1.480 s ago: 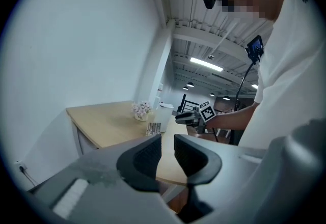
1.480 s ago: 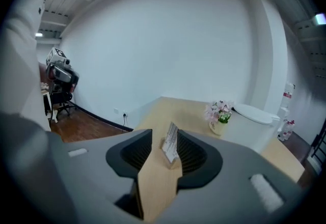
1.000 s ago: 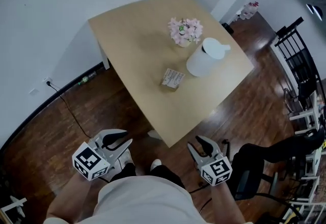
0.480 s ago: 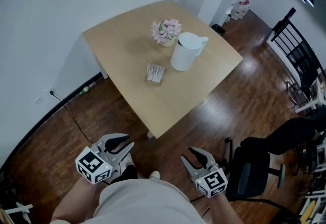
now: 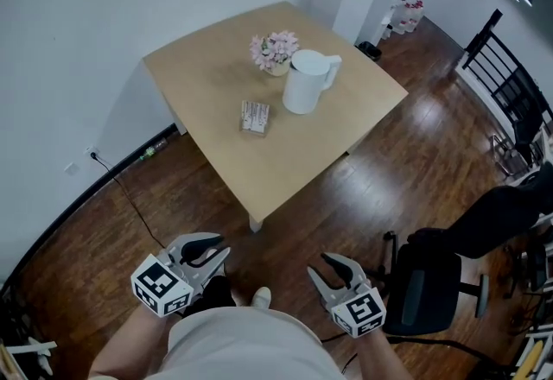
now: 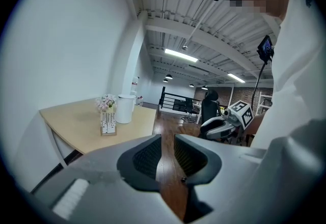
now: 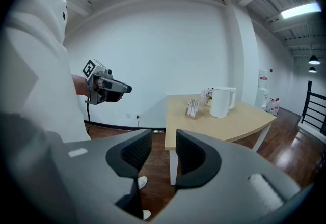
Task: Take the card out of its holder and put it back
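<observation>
The card stands in its small holder (image 5: 254, 117) near the middle of the light wooden table (image 5: 259, 164), far ahead of both grippers. It also shows as the card holder (image 6: 107, 122) in the left gripper view and as the card holder (image 7: 192, 107) in the right one. My left gripper (image 5: 220, 246) (image 6: 168, 141) is held low by the person's body, open, nothing between its jaws. My right gripper (image 5: 318, 264) (image 7: 163, 136) is likewise open and empty over the wooden floor. Neither is near the table.
A white kettle (image 5: 307, 83) and a pot of pink flowers (image 5: 274, 50) stand behind the card holder. A black office chair (image 5: 432, 283) is on the right, a black railing (image 5: 510, 85) beyond it. A cable runs along the wall (image 5: 121, 188) on the left.
The head view has swung, so the table sits further left and farther off than a second ago. Both grippers stay by the body, jaws unchanged.
</observation>
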